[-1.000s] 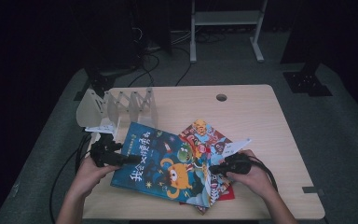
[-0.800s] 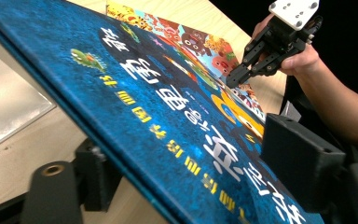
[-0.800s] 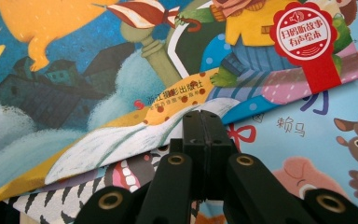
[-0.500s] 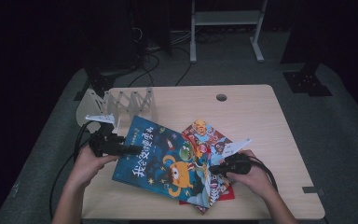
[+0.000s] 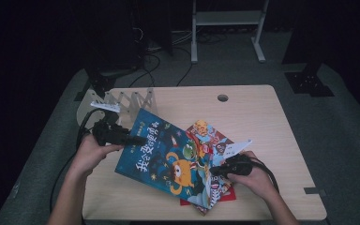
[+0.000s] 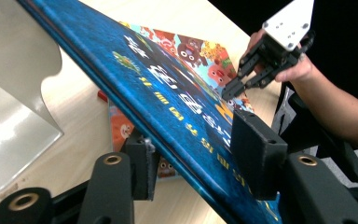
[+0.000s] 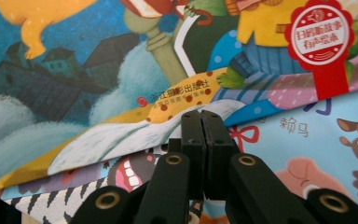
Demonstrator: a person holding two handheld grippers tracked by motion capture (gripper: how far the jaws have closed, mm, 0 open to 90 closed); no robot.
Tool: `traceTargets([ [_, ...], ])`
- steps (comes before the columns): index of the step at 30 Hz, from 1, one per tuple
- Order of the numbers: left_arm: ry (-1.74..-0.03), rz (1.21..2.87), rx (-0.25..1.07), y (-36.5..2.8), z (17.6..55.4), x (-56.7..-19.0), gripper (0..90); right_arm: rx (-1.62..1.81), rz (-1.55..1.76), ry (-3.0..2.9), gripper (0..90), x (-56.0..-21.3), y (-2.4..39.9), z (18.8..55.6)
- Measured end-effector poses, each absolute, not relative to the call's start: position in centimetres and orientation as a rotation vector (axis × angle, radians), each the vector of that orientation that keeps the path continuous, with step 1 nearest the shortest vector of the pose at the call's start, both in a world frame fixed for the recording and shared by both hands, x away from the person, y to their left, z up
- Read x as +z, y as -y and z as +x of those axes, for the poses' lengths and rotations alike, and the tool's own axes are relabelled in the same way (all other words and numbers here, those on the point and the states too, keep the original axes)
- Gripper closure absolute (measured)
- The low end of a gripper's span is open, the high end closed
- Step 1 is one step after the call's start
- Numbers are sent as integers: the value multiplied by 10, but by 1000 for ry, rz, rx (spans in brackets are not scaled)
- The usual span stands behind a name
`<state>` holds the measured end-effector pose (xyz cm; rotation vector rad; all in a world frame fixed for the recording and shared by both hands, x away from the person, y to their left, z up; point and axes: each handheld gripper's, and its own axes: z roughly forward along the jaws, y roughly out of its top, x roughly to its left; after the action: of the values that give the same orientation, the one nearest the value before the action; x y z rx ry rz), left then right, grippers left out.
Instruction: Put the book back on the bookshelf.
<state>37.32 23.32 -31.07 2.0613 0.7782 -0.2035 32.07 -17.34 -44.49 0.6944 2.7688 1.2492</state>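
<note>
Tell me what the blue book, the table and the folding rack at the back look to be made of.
Blue book: glossy printed card cover, stiff enough to stay flat while tilted off the table.
Table: pale wood or wood-look laminate, matte, with faint grain.
Folding rack: looks like white plastic or painted metal; too small to tell.

the blue book [image 5: 168, 157] covers most of the red book [image 5: 211, 140] and the other books stacked beneath it, so how many lie there cannot be told. in the left gripper view the blue book's spine runs off the top left corner and its near corner is cut off by the bottom edge. the white rack [image 5: 122, 101] at the table's [image 5: 262, 122] far left corner is partly hidden by the left gripper [image 5: 136, 139]. the small print on the covers is too fine to read from the high view.
</note>
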Motion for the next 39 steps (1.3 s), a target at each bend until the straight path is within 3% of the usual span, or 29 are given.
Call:
traceTargets([
  [27,-762,2265,-196,-171,441,-237,695,1258,655,-2738,864,-445,146,324],
  [31,-760,2305,-175,-163,446,-225,710,1261,668,-2720,810,-446,145,329],
  [39,-761,2356,-129,-153,452,-207,736,1205,910,-2476,559,-442,185,347],
])
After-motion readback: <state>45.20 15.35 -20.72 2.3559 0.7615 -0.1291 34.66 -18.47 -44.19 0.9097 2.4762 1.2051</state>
